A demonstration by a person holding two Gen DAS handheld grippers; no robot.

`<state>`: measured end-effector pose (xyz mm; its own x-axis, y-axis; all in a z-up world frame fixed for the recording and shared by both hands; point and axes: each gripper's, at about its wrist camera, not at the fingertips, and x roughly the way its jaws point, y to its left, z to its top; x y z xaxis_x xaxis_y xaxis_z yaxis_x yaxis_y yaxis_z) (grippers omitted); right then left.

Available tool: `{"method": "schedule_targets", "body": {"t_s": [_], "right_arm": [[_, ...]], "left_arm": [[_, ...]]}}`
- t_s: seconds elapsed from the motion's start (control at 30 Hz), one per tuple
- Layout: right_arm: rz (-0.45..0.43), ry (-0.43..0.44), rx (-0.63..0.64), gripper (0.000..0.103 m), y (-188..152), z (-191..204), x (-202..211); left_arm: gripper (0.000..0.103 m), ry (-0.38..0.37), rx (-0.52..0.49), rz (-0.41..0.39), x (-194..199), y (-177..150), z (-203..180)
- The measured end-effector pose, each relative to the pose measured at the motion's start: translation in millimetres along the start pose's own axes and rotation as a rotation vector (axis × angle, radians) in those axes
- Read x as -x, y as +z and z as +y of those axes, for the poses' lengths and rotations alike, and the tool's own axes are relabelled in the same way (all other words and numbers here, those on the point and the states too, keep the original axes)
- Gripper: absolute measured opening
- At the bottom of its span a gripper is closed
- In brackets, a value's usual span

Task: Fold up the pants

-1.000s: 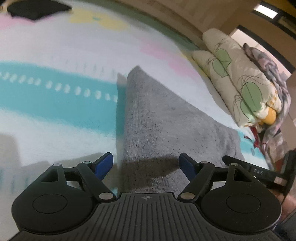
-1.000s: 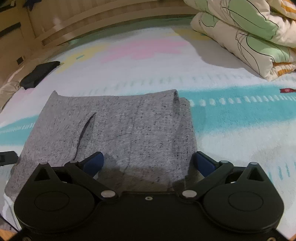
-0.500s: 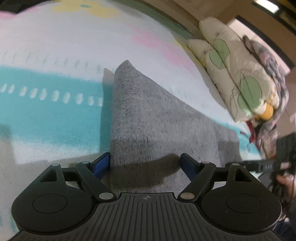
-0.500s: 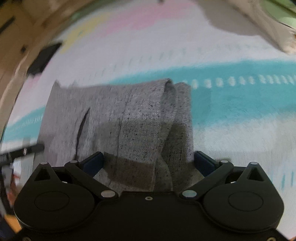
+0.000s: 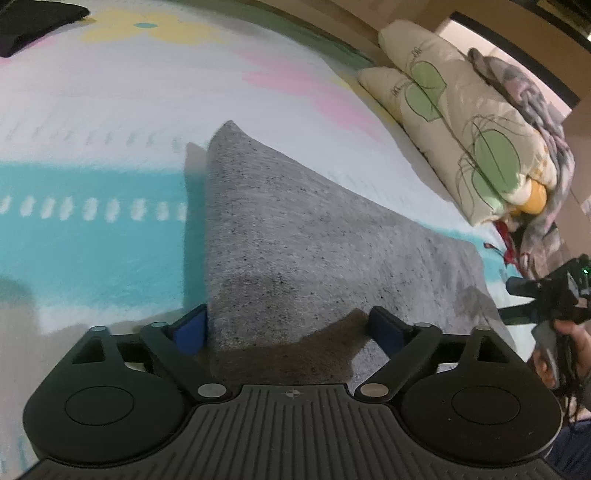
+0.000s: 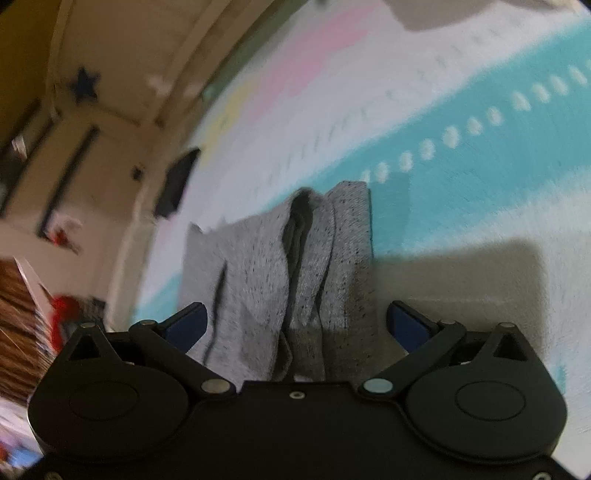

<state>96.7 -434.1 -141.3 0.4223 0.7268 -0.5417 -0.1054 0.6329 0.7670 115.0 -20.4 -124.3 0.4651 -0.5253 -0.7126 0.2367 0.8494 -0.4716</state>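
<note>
The grey speckled pants (image 5: 295,236) lie folded on a pastel bedspread (image 5: 92,122). My left gripper (image 5: 288,328) is open, its blue-padded fingers on either side of the near left corner of the pants. In the right wrist view the pants (image 6: 295,258) bunch up into ridges between my open right gripper (image 6: 295,325). That view is tilted and blurred. The right gripper also shows at the far right of the left wrist view (image 5: 546,295), held by a hand.
Folded leaf-print quilts (image 5: 461,125) and a heap of clothes (image 5: 524,92) lie at the far right of the bed. A black garment (image 5: 29,18) lies at the far left, also in the right wrist view (image 6: 177,181). A wooden bed frame (image 6: 122,74) runs behind.
The right gripper has swung and tilted left, and the pants' right edge has bunched into folds between its fingers. The left gripper has stayed at the near left corner, shifting only slightly.
</note>
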Motion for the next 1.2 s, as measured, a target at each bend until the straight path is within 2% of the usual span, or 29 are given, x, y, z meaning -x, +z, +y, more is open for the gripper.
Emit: {"method": "schedule_targets", "body": {"t_s": [0.1, 0.2, 0.37, 0.57, 0.73, 0.83, 0.97, 1.07, 1.2], "right_arm": [[0.002, 0.011, 0.0, 0.103, 3.8, -1.0, -1.2], [0.005, 0.006, 0.023, 0.103, 3.5, 1.8, -3.9], [0.017, 0.072, 0.014, 0.103, 3.9, 3.1, -15.2], [0.063, 0.151, -0.015, 0.103, 5.3, 7.9, -33.6], [0.123, 0.111, 0.049, 0.103, 4.1, 28.3, -52.8], [0.118, 0.082, 0.035, 0.103, 4.1, 32.0, -55.4], [0.12, 0.032, -0.017, 0.103, 5.5, 35.5, -57.0], [0.107, 0.045, -0.109, 0.103, 7.6, 26.3, -55.0], [0.108, 0.042, -0.128, 0.103, 8.8, 23.4, -55.9]], "left_arm": [[0.093, -0.016, -0.012, 0.032, -2.5, 6.8, 0.6], [0.093, -0.055, 0.012, 0.029, -5.8, 10.6, 7.0], [0.095, -0.09, 0.044, 0.002, -7.8, 8.9, 10.7], [0.096, -0.13, 0.043, 0.007, -15.2, 12.5, 2.6], [0.098, -0.117, 0.027, 0.009, -20.1, 12.7, -5.5], [0.097, -0.094, -0.008, 0.021, -20.2, 12.5, -11.0], [0.097, -0.087, -0.002, 0.013, -20.2, 11.3, -11.5], [0.093, -0.075, 0.008, 0.009, -19.3, 11.0, -11.5], [0.077, -0.034, 0.01, 0.001, -16.3, 10.8, -12.3]]}}
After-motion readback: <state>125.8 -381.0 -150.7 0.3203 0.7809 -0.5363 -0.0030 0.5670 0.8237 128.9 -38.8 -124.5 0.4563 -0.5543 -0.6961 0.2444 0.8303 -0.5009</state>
